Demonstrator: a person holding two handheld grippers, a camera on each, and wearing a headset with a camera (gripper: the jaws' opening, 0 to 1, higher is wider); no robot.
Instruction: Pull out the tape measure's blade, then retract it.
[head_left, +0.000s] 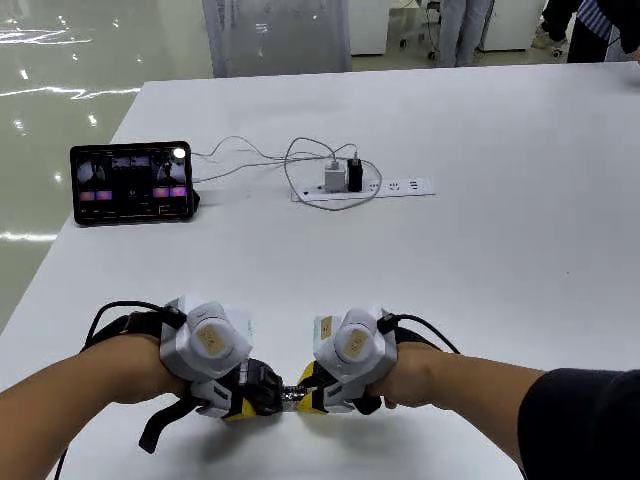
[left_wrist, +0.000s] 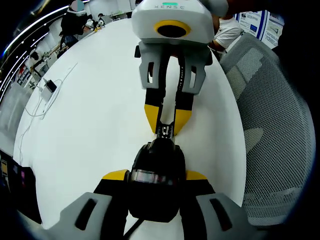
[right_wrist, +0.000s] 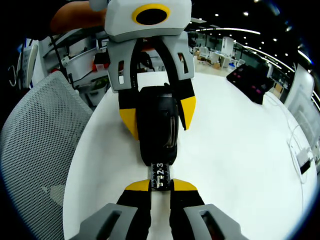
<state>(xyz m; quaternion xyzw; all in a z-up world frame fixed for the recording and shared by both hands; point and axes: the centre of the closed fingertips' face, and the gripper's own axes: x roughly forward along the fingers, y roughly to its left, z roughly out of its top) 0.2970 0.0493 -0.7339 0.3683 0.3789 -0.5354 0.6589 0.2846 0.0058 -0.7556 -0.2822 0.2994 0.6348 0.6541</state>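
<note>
Two grippers face each other low on the white counter, almost tip to tip. The left gripper is clamped around the black tape measure, one jaw on each side. The right gripper is pinched tight on the short bit of blade sticking out, by the numbers 2 and 3.

Your table is white and broad, stretching away ahead of you. Over on its left a tablet sits propped up, screen lit and facing you. Right of it, well apart, a white power strip lies flat, with a white charger and a black charger plugged in side by side. Thin cables loop over the tabletop between strip and tablet.
</note>
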